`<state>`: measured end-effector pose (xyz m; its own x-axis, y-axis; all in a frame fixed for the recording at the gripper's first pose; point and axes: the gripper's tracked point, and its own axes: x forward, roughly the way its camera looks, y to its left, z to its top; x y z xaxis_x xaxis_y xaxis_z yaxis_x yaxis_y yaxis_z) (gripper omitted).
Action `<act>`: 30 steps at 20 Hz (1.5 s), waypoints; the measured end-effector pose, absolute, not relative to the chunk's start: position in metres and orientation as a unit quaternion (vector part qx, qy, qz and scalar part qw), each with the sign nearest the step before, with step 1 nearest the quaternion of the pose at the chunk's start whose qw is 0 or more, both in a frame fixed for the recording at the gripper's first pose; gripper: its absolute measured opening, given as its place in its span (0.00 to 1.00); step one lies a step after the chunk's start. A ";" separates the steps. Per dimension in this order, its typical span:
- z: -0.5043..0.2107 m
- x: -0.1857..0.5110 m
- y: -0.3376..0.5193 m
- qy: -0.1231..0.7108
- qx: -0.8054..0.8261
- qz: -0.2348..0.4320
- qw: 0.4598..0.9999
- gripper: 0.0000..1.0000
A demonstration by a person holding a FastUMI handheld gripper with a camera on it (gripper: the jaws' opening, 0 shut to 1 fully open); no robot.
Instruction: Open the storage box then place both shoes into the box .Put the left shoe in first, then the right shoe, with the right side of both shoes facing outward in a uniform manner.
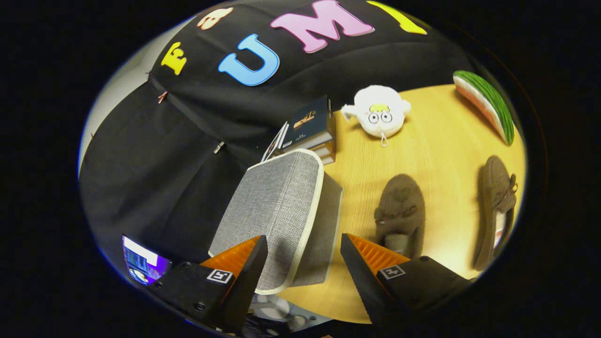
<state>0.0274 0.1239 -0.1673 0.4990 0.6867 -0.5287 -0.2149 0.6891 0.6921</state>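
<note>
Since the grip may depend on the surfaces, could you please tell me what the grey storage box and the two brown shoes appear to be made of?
The grey storage box, between the open gripper's fingers, looks fabric-covered: a woven weave shows on its lid, edged with pale piping. The two brown shoes beyond the fingers look like suede or soft fleece: matte, fuzzy, no shine. The exact material is uncertain.

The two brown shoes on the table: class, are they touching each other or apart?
Apart. The gripper view shows bare table between the nearer shoe and the farther shoe. The gripper is open by the grey box.
</note>
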 end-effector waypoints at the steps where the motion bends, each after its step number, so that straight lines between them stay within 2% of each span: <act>1: -0.174 0.028 0.130 0.429 0.288 0.280 0.809 0.96; 11: -0.176 0.011 0.172 0.478 0.380 0.337 0.717 0.96; 12: -0.175 0.013 0.175 0.482 0.389 0.335 0.710 0.79; 13: -0.174 0.010 0.176 0.488 0.395 0.334 0.703 0.71; 16: -0.168 0.014 0.169 0.488 0.421 0.320 0.695 0.54; 18: -0.166 0.010 0.176 0.496 0.444 0.308 0.679 0.25; 19: -0.164 0.008 0.173 0.502 0.450 0.305 0.673 0.19; 21: -0.160 0.006 0.176 0.500 0.452 0.308 0.672 0.19; 22: -0.159 0.006 0.180 0.495 0.452 0.308 0.676 0.08; 24: -0.153 0.007 0.176 0.489 0.450 0.315 0.678 0.05; 30: -0.123 0.013 0.181 0.459 0.445 0.331 0.694 0.05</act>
<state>0.0135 0.1812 -0.1234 0.3604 0.8677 -0.3424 -0.0511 0.3848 0.9216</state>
